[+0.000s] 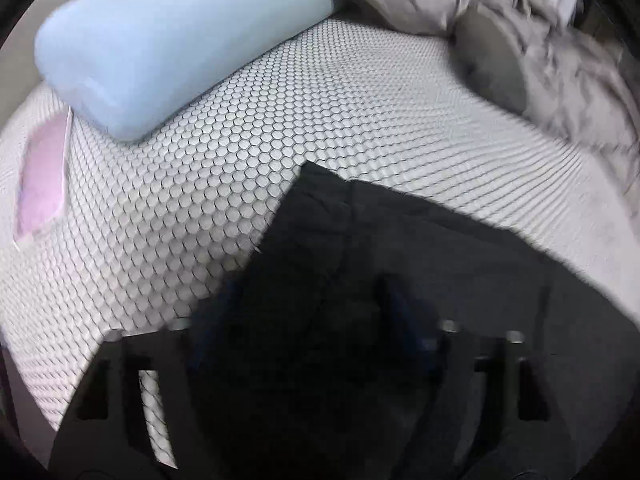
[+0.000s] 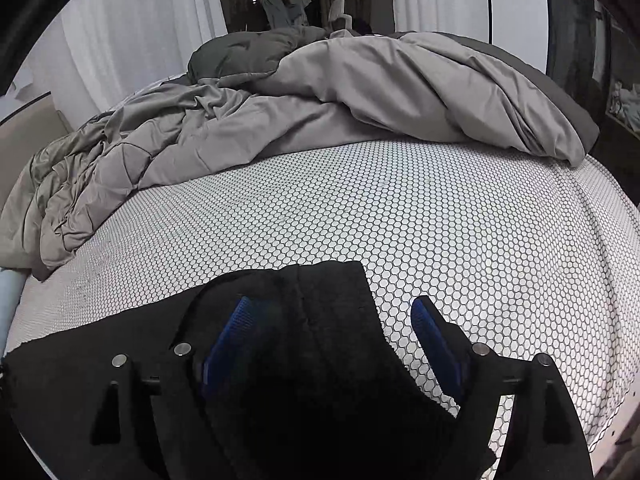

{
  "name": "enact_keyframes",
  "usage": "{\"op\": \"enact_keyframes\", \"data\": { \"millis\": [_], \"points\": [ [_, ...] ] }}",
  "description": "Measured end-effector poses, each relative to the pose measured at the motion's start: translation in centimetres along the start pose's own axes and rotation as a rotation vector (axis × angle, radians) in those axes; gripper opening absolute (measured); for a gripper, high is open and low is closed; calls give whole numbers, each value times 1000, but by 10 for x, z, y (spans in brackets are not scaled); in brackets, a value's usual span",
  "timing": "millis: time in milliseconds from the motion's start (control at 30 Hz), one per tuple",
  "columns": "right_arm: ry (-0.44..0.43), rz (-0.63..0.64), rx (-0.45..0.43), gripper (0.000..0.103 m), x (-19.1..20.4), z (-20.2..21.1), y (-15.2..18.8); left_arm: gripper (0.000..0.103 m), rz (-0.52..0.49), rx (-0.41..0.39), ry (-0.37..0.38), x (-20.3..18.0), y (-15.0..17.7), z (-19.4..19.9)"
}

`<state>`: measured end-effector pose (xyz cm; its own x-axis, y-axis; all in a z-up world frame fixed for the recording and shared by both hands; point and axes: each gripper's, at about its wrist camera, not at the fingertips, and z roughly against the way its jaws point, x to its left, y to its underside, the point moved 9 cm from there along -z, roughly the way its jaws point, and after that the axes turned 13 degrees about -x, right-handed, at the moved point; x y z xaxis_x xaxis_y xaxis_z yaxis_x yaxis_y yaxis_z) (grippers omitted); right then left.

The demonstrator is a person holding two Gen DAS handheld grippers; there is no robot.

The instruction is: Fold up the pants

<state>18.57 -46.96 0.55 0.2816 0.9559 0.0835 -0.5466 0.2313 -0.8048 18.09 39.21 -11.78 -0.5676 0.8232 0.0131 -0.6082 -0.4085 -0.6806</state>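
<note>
One pair of black pants (image 2: 304,360) lies on the bed, on a white sheet (image 2: 400,216) printed with a dark honeycomb pattern. The cloth is matte and very dark, so few folds can be read. In the right wrist view a seam runs down its middle and its far end is a fairly straight edge with a square corner, close to the near edge of the bed. In the left wrist view the pants (image 1: 400,248) show a pointed corner toward the middle of the mattress, with one long edge trailing to the right.

The right gripper (image 2: 330,320) has its two blue-padded fingers (image 2: 230,336) spread wide; the left finger sits over the black cloth, the right one over bare sheet beside the pants' edge, and neither pad presses on the fabric.

The left gripper (image 1: 312,320) is above the pants, but its fingers are dark, blurred against the black cloth, and I cannot tell whether they pinch anything.

One rumpled grey comforter (image 2: 360,100) is heaped along the far side of the bed. One pale blue pillow (image 1: 172,52) lies at a corner, with one pink item (image 1: 40,176) beside it near the edge. White curtains (image 2: 132,28) hang behind.
</note>
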Motion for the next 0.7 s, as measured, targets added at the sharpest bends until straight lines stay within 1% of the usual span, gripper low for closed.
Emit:
{"op": "enact_keyframes", "data": {
  "millis": [33,100,167,200,267,333,400,433,467,500,567,600,633,667,700],
  "points": [
    [1,0,-1,84,1,0,0,41,-41,-28,-29,0,-5,1],
    [2,-5,-2,83,0,1,-1,35,-74,-85,-33,-4,-12,9],
    [-2,-9,-7,84,-1,1,-3,33,-109,-157,-40,-7,-21,20],
    [-8,-14,-14,84,-1,4,-4,32,-115,-176,-40,-7,-24,24],
    [-15,-26,-25,84,-2,7,-5,32,-110,-227,-19,-9,-35,37],
    [-7,-24,-34,83,-3,10,-6,32,-79,-265,6,-9,-51,46],
    [-4,-22,-35,84,-5,12,-6,33,-64,-269,15,-9,-61,45],
    [-2,-24,-36,84,-6,12,-5,34,-58,-251,-5,-7,-65,35],
    [1,-26,-37,84,-8,13,-5,37,-57,-225,-29,-6,-60,27],
    [2,-27,-35,83,-9,12,-5,38,-60,-167,-57,-5,-52,8],
    [-11,-47,-28,84,-12,12,-3,38,-80,-66,-77,-6,-34,-14],
    [-29,-68,-25,83,-13,12,-2,39,-70,-64,-81,-5,-28,-16],
    [-49,-94,-19,84,-15,12,-2,45,-41,-100,-68,-2,-26,-11],
    [-60,-114,-18,84,-16,13,-2,49,-21,-109,-48,-1,-23,-6],
    [-72,-139,-21,84,-20,16,-3,56,4,-110,-24,0,-21,0]
  ]
}}
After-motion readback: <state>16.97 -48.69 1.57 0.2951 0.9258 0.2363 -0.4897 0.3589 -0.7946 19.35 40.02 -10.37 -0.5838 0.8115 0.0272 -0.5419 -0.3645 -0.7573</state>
